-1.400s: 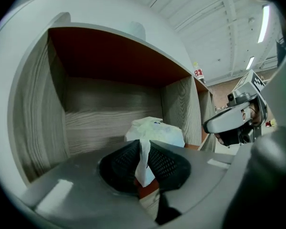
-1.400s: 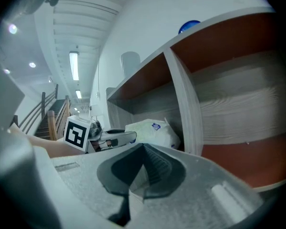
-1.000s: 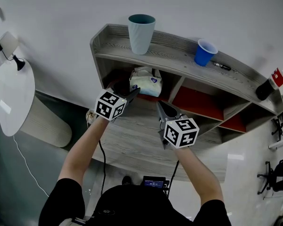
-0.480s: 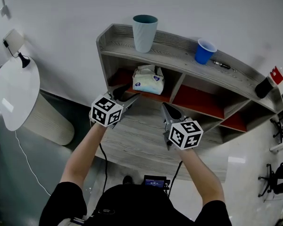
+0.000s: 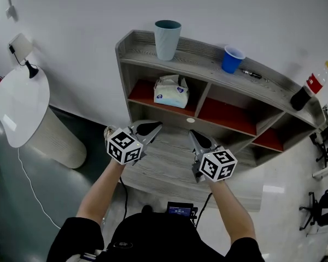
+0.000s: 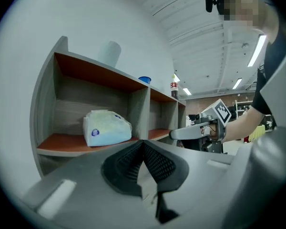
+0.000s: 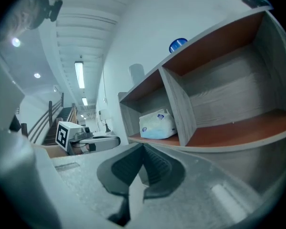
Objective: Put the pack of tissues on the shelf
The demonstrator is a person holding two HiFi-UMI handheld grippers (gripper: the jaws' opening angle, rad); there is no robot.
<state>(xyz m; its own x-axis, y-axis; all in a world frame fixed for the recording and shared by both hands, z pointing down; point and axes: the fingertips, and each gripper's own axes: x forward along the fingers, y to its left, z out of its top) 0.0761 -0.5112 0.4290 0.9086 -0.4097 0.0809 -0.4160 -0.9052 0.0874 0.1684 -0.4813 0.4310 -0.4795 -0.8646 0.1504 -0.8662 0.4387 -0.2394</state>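
Both grippers have drawn back from the shelf (image 5: pixel 203 65) toward the person since a second ago. Then the left gripper (image 5: pixel 153 126) reached up to the pack of tissues (image 5: pixel 171 91); now it hangs well short of it, over the lower board (image 5: pixel 165 158).

- Pack of tissues: lying free in the far-left compartment, on the red floor, touched by neither gripper. It shows in the left gripper view (image 6: pixel 106 127) and in the right gripper view (image 7: pixel 157 124), close to the divider wall on its right.
- Left gripper: jaws have just closed. Its own view (image 6: pixel 143 142) shows the ribbed pads meeting at the tips, with nothing between them.
- Right gripper (image 5: pixel 193 133): jaws together too and empty in its own view (image 7: pixel 143 147). It sits level with the left one, to its right and apart from it.
- Each gripper shows in the other's view, the right one (image 6: pixel 200 130) and the left one (image 7: pixel 93 141).
- Top of shelf: teal cup (image 5: pixel 167 39) upright at the left, blue cup (image 5: pixel 232 59) upright right of it, a pen (image 5: pixel 252 74) lying just past that, and a dark bottle (image 5: pixel 304 94) at the far right.
- Round white table (image 5: pixel 19 107) stands to the left of the shelf.
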